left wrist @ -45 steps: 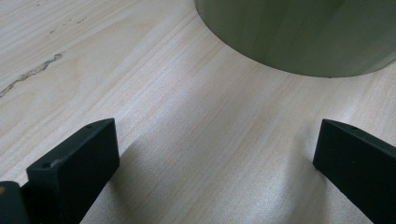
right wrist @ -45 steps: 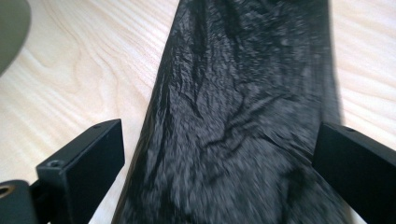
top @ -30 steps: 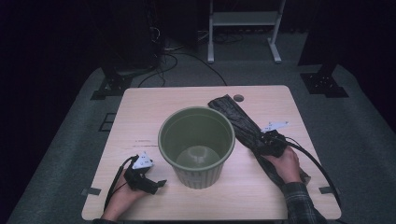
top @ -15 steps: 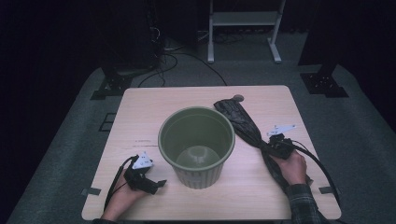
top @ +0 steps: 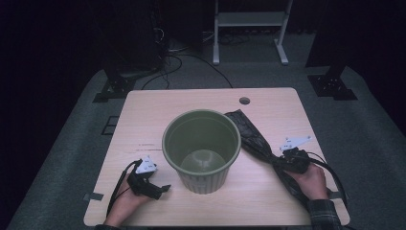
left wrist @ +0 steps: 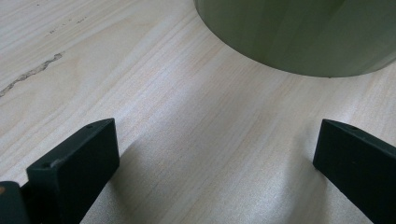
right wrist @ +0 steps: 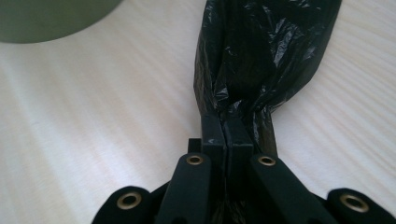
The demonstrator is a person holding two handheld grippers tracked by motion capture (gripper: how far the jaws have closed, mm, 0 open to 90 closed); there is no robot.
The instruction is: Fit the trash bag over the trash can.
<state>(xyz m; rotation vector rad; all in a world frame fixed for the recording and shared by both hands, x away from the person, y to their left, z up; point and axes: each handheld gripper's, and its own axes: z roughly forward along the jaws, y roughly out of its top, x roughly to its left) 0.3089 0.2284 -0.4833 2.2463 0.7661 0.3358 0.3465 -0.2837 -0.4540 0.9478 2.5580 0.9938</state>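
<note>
Black bag (top: pixel 253 139) lies on the worktop (top: pixel 158 110) right of the bin (top: pixel 201 148); our right tongs (right wrist: pixel 226 135) have just clamped its gathered middle, so we can lift. Left tongs (left wrist: pixel 215 154) rest open, empty.

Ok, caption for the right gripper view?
Right hand-held gripper pinching a black plastic bag on the table.

On the table (top: pixel 143 110), the bucket (top: pixel 201 148) stands mid-table, with the bag (top: pixel 249 134) lying just right of it.
</note>
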